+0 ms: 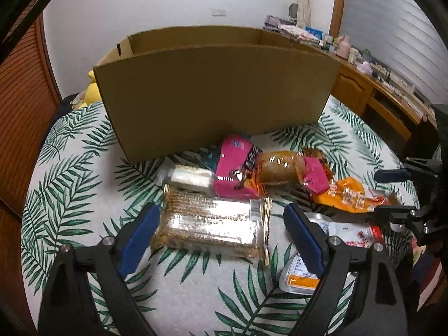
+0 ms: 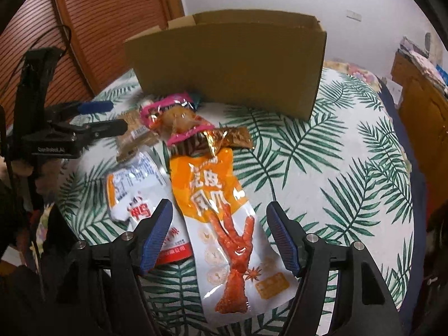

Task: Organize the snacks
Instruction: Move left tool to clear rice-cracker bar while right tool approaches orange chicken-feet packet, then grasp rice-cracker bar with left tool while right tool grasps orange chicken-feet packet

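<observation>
Right wrist view: the right gripper [image 2: 218, 235] stands apart, unclamped, straddling the chicken-feet pouch [image 2: 221, 218] lying at six o'clock from the cardboard box [image 2: 229, 64]. Light, floppy, slick film; probably best pinched across its flat middle.

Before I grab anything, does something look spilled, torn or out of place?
Nothing spilled or torn. The snacks lie in a loose overlapping heap in front of the box; the pink packet leans on the cracker pack. Both grippers are open.

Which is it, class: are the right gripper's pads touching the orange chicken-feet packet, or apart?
Apart. The right wrist view shows tablecloth between each blue pad and the orange chicken-feet packet; right gripper open.
</observation>
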The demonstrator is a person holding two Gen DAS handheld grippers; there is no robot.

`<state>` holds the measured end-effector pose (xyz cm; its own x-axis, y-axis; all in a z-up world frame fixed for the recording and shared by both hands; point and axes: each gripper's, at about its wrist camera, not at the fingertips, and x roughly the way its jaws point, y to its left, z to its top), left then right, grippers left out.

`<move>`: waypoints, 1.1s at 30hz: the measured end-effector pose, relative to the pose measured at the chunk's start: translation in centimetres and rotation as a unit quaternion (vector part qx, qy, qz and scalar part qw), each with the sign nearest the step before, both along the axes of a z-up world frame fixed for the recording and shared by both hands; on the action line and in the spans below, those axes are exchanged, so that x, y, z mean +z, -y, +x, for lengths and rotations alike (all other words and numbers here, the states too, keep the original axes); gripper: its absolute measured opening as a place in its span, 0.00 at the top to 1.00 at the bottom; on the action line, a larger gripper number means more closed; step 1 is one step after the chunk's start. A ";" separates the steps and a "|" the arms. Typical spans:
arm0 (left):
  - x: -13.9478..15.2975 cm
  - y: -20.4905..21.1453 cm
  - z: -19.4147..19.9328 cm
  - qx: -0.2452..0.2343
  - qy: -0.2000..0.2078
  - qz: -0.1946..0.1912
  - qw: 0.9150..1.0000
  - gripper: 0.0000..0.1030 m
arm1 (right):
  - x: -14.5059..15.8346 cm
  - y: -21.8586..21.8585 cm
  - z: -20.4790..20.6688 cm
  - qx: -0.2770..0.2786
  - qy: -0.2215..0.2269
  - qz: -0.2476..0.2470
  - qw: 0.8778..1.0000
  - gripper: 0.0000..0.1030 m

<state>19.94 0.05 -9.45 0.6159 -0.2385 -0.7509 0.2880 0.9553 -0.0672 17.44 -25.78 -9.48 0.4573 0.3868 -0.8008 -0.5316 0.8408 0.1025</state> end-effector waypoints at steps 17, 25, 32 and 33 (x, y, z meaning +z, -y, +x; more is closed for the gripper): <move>-2.4 1.0 2.1 -0.005 -0.048 0.056 0.997 0.07 | -2.1 -0.8 0.9 -0.010 -0.005 -0.038 0.999 0.29; -2.5 0.7 1.7 -0.004 -0.052 0.041 0.998 0.08 | -2.6 -1.3 1.0 -0.011 0.009 -0.056 0.998 0.25; -2.2 -0.2 0.7 -0.002 -0.050 0.022 0.999 0.27 | -2.7 -1.3 1.0 -0.014 0.012 -0.054 0.998 0.25; -2.1 -0.4 0.3 -0.001 -0.047 0.022 0.999 0.28 | -2.7 -1.3 1.0 -0.014 0.012 -0.054 0.998 0.25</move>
